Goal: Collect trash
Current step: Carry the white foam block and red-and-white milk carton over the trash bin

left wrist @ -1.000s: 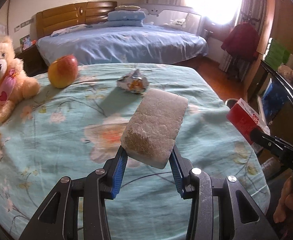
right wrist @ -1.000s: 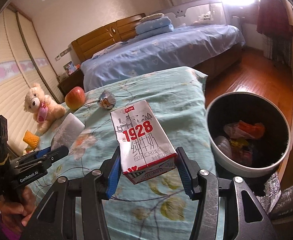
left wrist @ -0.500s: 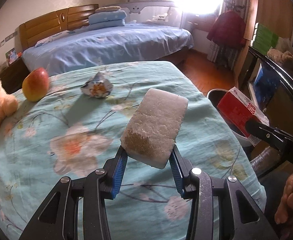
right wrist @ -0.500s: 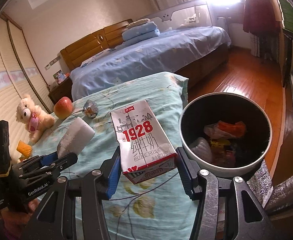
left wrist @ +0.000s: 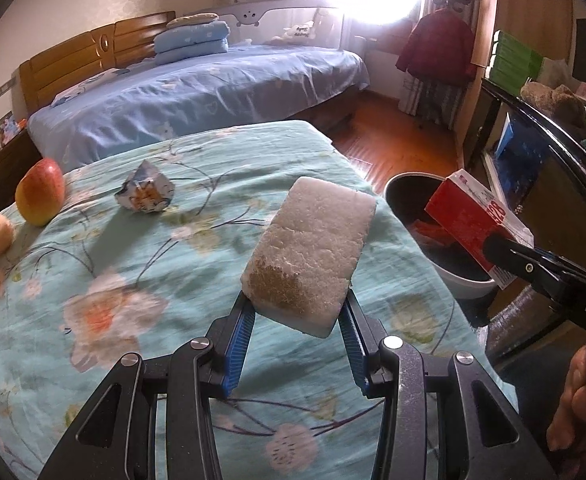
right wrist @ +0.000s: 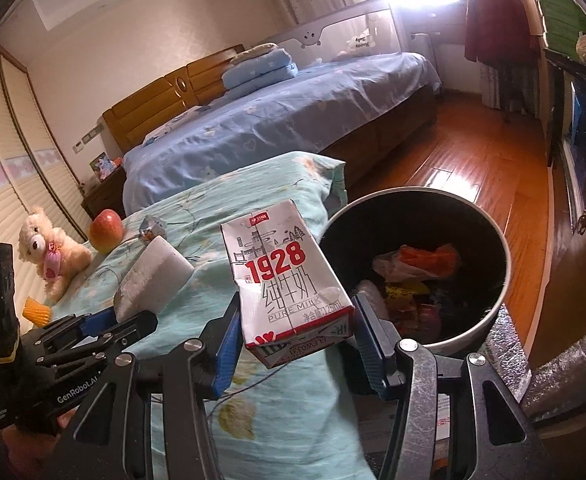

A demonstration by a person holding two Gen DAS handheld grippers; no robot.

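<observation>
Both hands loaded, carrying stage: my right tool (right wrist: 295, 344) is clamped on the milk carton (right wrist: 285, 280) just short of the bin (right wrist: 489, 236) ahead-right, my left tool (left wrist: 299, 320) grips the foam block (left wrist: 313, 252), so next I reach over the rim and let go.

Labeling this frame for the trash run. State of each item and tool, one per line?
left tool: shut on foam block
foam block: held, over the bed cover
right tool: shut on milk carton
milk carton: held beside the bin rim, dented
trash bin: open, partly filled with trash
crumpled wrapper: lying on cover
apple: whole, on cover
</observation>
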